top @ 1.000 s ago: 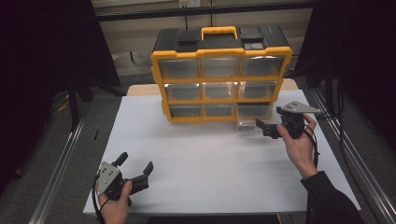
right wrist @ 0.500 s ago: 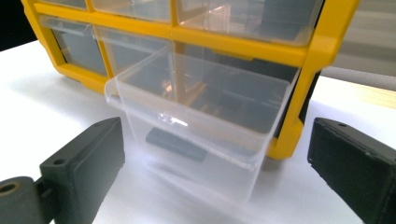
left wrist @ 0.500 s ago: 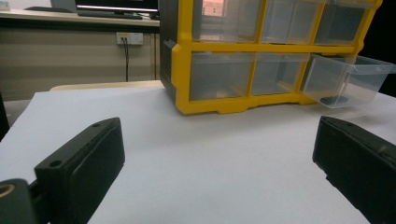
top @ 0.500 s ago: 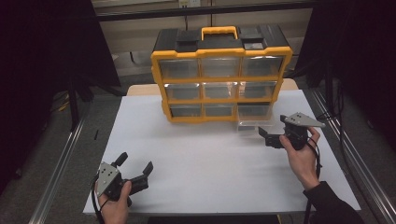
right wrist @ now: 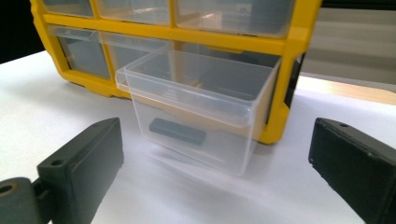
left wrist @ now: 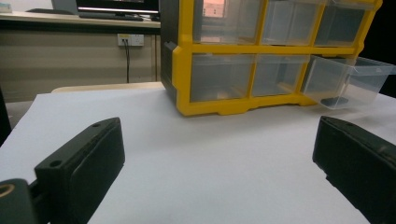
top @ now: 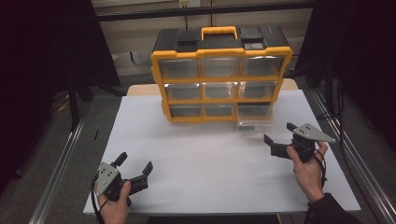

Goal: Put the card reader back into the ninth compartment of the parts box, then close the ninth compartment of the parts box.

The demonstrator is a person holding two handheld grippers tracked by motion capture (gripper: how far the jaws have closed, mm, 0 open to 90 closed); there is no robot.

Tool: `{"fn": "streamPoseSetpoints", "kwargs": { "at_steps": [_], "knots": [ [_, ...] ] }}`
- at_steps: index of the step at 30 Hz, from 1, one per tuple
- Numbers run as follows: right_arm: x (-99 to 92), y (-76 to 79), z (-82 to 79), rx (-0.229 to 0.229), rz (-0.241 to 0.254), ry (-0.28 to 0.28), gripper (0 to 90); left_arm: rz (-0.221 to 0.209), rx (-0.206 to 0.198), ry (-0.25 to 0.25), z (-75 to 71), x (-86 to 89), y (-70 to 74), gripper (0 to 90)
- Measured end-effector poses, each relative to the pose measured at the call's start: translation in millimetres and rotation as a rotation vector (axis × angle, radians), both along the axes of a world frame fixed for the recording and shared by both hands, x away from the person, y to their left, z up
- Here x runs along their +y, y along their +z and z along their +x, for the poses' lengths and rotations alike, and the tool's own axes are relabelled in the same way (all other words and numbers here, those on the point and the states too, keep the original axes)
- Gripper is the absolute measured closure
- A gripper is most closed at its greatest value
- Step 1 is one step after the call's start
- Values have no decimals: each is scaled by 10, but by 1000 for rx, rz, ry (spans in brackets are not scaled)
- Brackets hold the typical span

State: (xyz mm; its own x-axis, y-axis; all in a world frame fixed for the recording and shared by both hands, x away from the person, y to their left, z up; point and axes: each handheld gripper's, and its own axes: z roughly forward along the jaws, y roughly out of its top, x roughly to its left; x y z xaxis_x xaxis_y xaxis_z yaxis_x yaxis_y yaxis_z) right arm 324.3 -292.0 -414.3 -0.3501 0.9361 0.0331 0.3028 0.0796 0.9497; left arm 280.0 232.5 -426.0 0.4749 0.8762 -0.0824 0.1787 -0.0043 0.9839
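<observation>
Facing the pulled-out clear drawer (right wrist: 196, 112), the right tongs (top: 279, 139) are held wide and empty; the left tongs (top: 135, 169) are likewise spread wide.

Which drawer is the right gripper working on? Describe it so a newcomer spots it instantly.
Start at the yellow organizer with nine clear drawers at the back of the white table. Go to its bottom row, right end, nearest the open right gripper. That clear drawer is the one pulled out, with a small dark flat piece lying inside; its neighbours sit flush.
</observation>
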Motion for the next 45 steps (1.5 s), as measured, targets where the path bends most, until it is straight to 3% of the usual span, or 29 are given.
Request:
{"fn": "streamPoseSetpoints", "kwargs": {
  "at_steps": [11,22,32,45],
  "knots": [
    [-35,-84,-157,24,19,-4,29,12,1,7,-2,29,-19,23],
    [-75,-152,-384,-11,25,-11,29,13,-2,19,-19,18,-5,23],
    [-135,-194,-574,-8,27,2,37,21,-6,17,-27,11,2,23],
    [-136,-217,-492,1,34,26,54,14,-3,9,-18,10,-6,23]
  ]
}}
